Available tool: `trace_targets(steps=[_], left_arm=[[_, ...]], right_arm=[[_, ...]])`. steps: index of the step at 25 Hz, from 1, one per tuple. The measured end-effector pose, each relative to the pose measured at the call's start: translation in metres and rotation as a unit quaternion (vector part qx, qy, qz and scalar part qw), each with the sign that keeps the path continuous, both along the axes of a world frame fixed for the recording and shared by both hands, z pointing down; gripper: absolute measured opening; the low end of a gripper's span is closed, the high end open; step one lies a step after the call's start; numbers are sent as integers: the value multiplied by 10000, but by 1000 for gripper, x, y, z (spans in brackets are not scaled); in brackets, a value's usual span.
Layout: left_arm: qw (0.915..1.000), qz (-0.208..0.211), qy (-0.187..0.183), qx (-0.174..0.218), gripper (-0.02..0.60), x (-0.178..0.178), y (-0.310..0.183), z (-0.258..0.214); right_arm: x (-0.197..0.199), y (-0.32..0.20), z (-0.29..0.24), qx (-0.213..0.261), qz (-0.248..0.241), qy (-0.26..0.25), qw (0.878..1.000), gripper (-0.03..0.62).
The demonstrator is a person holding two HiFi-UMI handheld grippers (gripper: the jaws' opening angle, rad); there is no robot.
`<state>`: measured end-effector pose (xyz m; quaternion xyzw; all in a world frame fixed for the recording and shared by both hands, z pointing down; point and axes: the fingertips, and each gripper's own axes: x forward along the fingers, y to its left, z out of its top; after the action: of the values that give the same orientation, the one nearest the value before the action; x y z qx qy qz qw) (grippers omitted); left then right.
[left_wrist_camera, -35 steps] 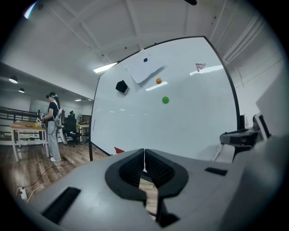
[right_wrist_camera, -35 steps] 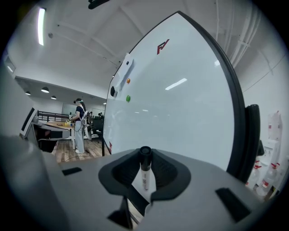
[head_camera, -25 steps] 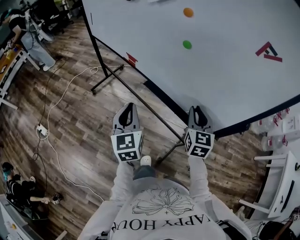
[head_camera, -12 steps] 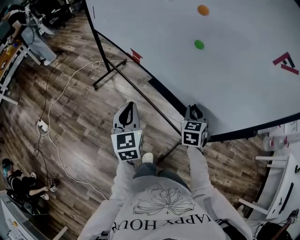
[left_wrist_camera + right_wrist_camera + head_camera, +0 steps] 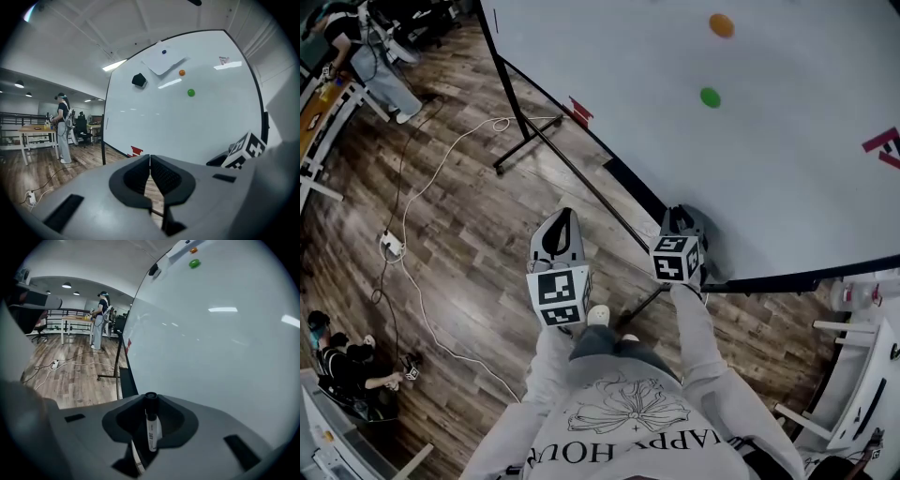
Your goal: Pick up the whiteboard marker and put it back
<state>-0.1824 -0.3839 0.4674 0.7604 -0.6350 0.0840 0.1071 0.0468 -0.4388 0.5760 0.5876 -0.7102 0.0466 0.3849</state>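
Observation:
In the right gripper view a whiteboard marker (image 5: 151, 425), white barrel with a black cap, stands upright between the jaws of my right gripper (image 5: 151, 401), which is shut on it. In the head view that right gripper (image 5: 684, 214) sits close against the lower edge of the whiteboard (image 5: 769, 159), and the marker is hidden there. My left gripper (image 5: 563, 216) hovers over the wooden floor to the left of the right one. In the left gripper view its pads meet, so my left gripper (image 5: 150, 157) is shut with nothing in it.
The black lower rim (image 5: 628, 187) of the board runs diagonally, with the stand's bar and foot (image 5: 525, 141) below it. A green magnet (image 5: 710, 97) and an orange one (image 5: 721, 25) stick to the board. A white cable (image 5: 422, 202) lies on the floor. A person (image 5: 370, 56) stands far left; white shelving (image 5: 862, 394) is at right.
My right gripper has moved closer to the board's lower edge and its marker cube has rolled. The left gripper has hardly shifted.

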Motion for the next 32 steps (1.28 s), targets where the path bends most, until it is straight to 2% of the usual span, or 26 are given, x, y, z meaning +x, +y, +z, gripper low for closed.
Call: trace_targets(steps=[5,16,19,25,32], left_arm=[[9998,-182,-64,-82,6,-9,-3,5],[9983,-538,-111,-191,6,-30,-4,10],[9980,-584,-137,-193,6,-32,-2,10],[9979,-620,-104,-167,6,-31,-1,8],[9988,-462,-111,149,6,-11,-1,-17]], right_arm=[[-14,-19,16,85,-411,239,9988,75],[-37,-39,60,-160,-800,102,9966,84],[-40,-38,65,-188,-866,56,9961,138],[-43,-31,40,86,-815,-241,9963,113],[-39,-10,-24,715,-512,-976,9913,85]])
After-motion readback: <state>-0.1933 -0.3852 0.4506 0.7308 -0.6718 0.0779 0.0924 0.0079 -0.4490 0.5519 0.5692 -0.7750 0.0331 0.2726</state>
